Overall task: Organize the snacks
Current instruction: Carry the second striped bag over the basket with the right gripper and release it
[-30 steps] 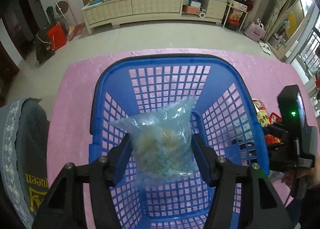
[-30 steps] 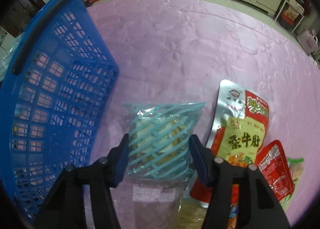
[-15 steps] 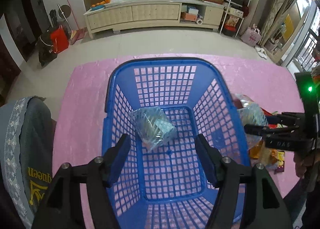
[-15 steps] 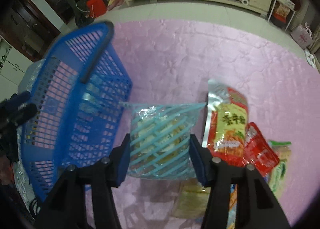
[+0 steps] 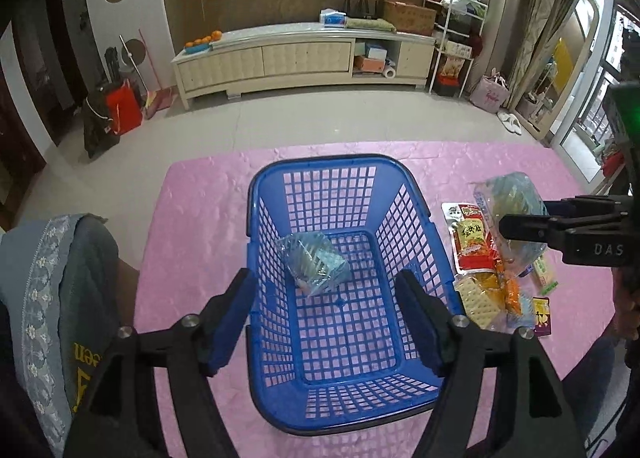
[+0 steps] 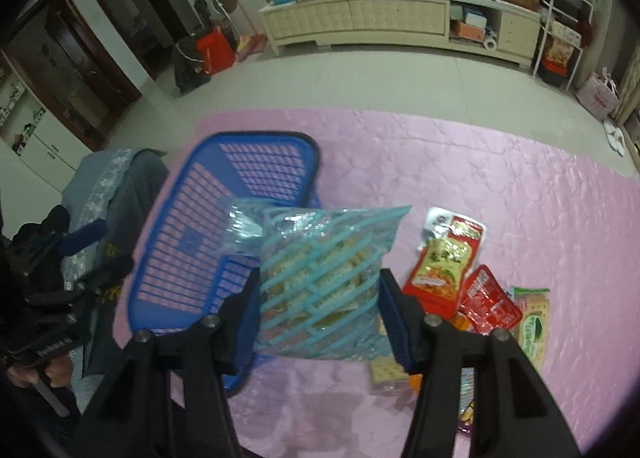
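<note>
Since a second ago, my left claw (image 5: 324, 318) has dropped its packet (image 5: 314, 261) into the blue basket (image 5: 416, 198) and hangs apart; my right claw (image 6: 320, 312) grips a striped packet (image 6: 320, 282) above the pink bench (image 6: 520, 218).

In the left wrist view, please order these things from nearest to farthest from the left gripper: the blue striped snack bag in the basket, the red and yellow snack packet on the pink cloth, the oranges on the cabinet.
From the left gripper:
1. Blue striped snack bag, just ahead, on the blue basket floor.
2. Red and yellow snack packet, right of the basket on the pink cloth.
3. Oranges, far back left, on the long cabinet.
</note>
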The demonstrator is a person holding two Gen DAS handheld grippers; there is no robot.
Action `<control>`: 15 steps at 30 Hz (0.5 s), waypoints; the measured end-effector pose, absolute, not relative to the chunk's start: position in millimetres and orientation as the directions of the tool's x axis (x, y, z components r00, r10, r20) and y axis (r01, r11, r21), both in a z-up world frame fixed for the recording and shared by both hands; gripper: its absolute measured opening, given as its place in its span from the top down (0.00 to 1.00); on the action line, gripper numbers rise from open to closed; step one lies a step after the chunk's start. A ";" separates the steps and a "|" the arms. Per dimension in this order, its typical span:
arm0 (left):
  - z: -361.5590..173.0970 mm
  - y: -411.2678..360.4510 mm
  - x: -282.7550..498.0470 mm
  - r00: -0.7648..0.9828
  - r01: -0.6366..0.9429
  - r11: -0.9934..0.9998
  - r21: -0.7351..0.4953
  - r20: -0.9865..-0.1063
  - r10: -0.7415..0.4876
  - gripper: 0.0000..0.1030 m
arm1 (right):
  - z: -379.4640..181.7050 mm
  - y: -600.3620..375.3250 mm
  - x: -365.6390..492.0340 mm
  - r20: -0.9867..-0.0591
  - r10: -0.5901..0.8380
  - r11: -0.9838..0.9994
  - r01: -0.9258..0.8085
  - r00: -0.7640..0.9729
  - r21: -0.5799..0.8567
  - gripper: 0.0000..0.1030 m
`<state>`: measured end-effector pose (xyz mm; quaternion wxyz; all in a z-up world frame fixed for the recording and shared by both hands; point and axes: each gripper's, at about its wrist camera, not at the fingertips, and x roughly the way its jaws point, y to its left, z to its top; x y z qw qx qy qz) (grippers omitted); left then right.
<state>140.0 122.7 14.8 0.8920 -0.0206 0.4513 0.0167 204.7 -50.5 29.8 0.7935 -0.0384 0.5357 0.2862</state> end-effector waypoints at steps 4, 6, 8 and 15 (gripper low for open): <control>14.8 131.6 142.7 0.597 -0.056 0.998 -0.034 -0.802 0.006 0.30 | 38.4 -27.5 212.2 -0.870 0.426 0.817 -0.518 0.246 0.254 0.42; 11.7 135.2 144.2 0.596 -0.061 0.998 -0.032 -0.803 0.011 0.30 | 41.5 -15.0 215.2 -0.874 0.424 0.812 -0.528 0.239 0.250 0.42; 8.8 139.0 146.7 0.592 -0.066 0.997 -0.027 -0.806 0.017 0.30 | 40.7 -4.6 218.8 -0.877 0.419 0.810 -0.534 0.236 0.243 0.42; -1.1 159.8 158.9 0.579 -0.087 0.996 -0.029 -0.815 0.026 0.30 | 28.1 37.3 230.6 -0.897 0.395 0.799 -0.556 0.198 0.229 0.42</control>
